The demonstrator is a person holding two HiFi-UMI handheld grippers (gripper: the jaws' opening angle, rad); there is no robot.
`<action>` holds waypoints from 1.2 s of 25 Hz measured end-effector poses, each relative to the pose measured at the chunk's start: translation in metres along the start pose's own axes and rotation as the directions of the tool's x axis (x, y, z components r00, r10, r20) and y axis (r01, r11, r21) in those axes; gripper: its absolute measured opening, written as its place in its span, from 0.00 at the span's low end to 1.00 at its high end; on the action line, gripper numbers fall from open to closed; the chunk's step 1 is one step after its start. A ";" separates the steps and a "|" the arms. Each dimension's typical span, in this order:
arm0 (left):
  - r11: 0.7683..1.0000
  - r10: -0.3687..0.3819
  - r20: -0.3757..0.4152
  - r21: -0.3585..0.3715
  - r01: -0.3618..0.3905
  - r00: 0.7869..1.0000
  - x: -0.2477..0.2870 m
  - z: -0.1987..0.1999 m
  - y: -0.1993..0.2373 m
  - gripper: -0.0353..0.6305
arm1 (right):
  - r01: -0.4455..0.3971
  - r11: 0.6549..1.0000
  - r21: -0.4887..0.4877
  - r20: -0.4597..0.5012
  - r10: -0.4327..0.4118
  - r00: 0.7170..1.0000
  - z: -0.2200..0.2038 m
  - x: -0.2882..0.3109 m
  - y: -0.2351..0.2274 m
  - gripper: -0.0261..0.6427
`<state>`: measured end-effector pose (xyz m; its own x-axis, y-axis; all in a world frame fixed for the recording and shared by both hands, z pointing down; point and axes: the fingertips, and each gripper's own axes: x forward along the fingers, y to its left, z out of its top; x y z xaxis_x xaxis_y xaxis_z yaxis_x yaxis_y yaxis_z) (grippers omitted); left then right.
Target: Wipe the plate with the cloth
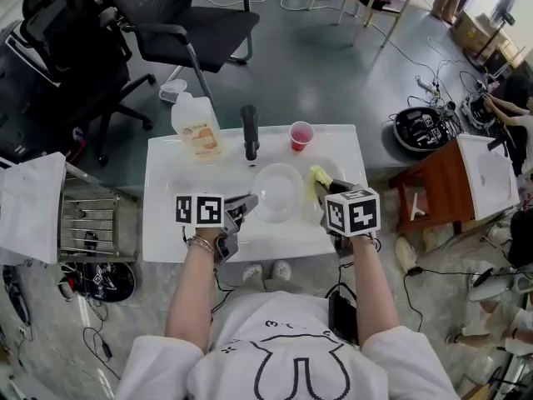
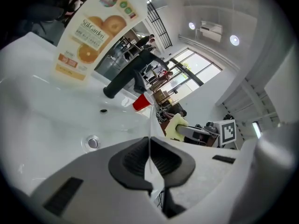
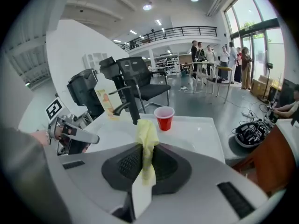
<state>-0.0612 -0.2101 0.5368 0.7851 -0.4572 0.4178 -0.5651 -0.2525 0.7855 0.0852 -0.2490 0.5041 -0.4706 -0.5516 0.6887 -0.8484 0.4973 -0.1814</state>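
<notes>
A clear, see-through plate [image 1: 277, 192] hangs over the white sink top [image 1: 166, 223]. My left gripper [image 1: 247, 202] is shut on its near-left rim; in the left gripper view the rim shows edge-on as a thin clear line [image 2: 149, 125] running into my left gripper [image 2: 150, 160]. A yellow cloth [image 1: 320, 176] is pinched in my right gripper [image 1: 323, 192], just right of the plate. In the right gripper view the cloth [image 3: 146, 136] sticks up out of my right gripper [image 3: 145, 164], and the left gripper [image 3: 70, 134] shows at the left.
A black tap [image 1: 249, 132] and a red cup [image 1: 301, 135] stand at the back of the sink top, with a juice jug [image 1: 194, 123] at the back left. A wire rack [image 1: 87, 219] is on the left and a brown table [image 1: 441, 182] on the right. Office chairs [image 1: 183, 23] stand behind.
</notes>
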 end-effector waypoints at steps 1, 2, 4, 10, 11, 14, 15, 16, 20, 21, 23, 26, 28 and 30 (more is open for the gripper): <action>1.000 -0.003 0.011 0.014 0.003 1.000 -0.002 0.004 -0.006 0.08 | 0.001 1.000 -0.003 0.024 -0.001 1.000 0.007 -0.007 0.000 0.11; 1.000 -0.006 0.023 0.029 0.006 1.000 -0.003 0.008 -0.012 0.08 | 0.001 1.000 -0.004 0.048 -0.001 0.999 0.013 -0.014 0.001 0.11; 0.998 -0.016 0.046 0.058 0.013 0.999 -0.008 0.015 -0.024 0.08 | 0.002 1.000 -0.006 0.094 -0.001 0.996 0.024 -0.028 0.003 0.11; 0.988 -0.056 0.116 0.150 0.038 0.992 -0.028 0.039 -0.062 0.08 | 0.006 1.000 0.002 0.230 -0.006 0.973 0.059 -0.068 0.011 0.11; 0.985 -0.066 0.129 0.167 0.044 0.989 -0.031 0.044 -0.070 0.08 | 0.003 1.000 0.002 0.254 -0.004 0.967 0.066 -0.074 0.013 0.11; 0.975 -0.095 0.161 0.215 0.059 0.982 -0.041 0.056 -0.093 0.08 | -0.012 1.000 -0.009 0.322 0.014 0.947 0.089 -0.089 0.025 0.11; 0.971 -0.102 0.169 0.232 0.061 0.980 -0.044 0.059 -0.099 0.08 | -0.019 1.000 -0.019 0.341 0.024 0.940 0.097 -0.093 0.030 0.11; 0.967 -0.108 0.176 0.247 0.062 0.978 -0.046 0.062 -0.105 0.08 | -0.027 0.999 -0.031 0.360 0.036 0.932 0.104 -0.096 0.037 0.11; 0.957 -0.116 0.193 0.284 0.058 0.974 -0.058 0.070 -0.118 0.08 | -0.078 0.992 -0.102 0.421 0.114 0.900 0.131 -0.105 0.078 0.11; 0.956 -0.117 0.195 0.288 0.057 0.974 -0.060 0.070 -0.120 0.08 | -0.093 0.988 -0.127 0.429 0.139 0.893 0.136 -0.106 0.091 0.11; 0.954 -0.119 0.198 0.295 0.056 0.973 -0.063 0.071 -0.123 0.08 | -0.115 0.977 -0.180 0.432 0.184 0.883 0.142 -0.105 0.114 0.11; 0.947 -0.130 0.198 0.316 0.063 0.971 -0.063 0.070 -0.132 0.08 | -0.122 0.962 -0.245 0.415 0.218 0.884 0.144 -0.098 0.137 0.11; 0.940 -0.138 0.196 0.335 0.066 0.971 -0.065 0.070 -0.138 0.08 | -0.121 0.956 -0.268 0.399 0.224 0.889 0.144 -0.091 0.145 0.11; 0.935 -0.136 0.198 0.350 0.060 0.971 -0.068 0.071 -0.141 0.08 | -0.110 0.954 -0.277 0.395 0.218 0.893 0.146 -0.086 0.148 0.11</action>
<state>-0.0529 -0.2041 0.3656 0.7891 -0.5779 0.2083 -0.5698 -0.5618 0.5997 -0.0353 -0.2253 0.3157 -0.7006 -0.6484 0.2979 -0.6905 0.7212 -0.0543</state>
